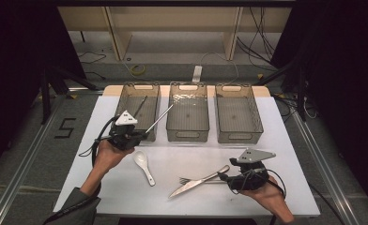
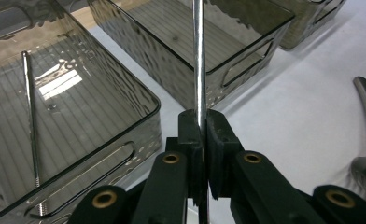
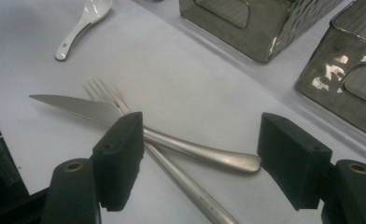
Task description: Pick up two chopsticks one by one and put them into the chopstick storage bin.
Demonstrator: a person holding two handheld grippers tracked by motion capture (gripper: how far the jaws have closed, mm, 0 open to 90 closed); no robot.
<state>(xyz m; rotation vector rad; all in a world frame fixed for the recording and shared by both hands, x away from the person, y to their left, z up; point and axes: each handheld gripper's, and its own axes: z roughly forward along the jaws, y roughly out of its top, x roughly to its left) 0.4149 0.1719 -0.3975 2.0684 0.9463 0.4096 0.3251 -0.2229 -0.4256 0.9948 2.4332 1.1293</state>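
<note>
The right gripper (image 3: pixel 197 161) sits low over the crossed knife (image 3: pixel 139 135) and fork (image 3: pixel 172 172), jaws spread wide and holding nothing, with the knife's handle end lying between them and the fork running beneath it. Ahead of it to the left lies a white spoon (image 3: pixel 80 23). The left gripper (image 2: pixel 202 140) is pressed together on a thin metal rod (image 2: pixel 199 60), pinching it near one end so the rest points ahead over the bins. Just left of it stands the left bin (image 2: pixel 139 116), which already holds a similar rod (image 2: pixel 31 130). The likely risk is that the long rod pivots in so narrow a pinch, or its far end catches the middle bin (image 2: pixel 246 46), and it drops outside the left bin.
</note>
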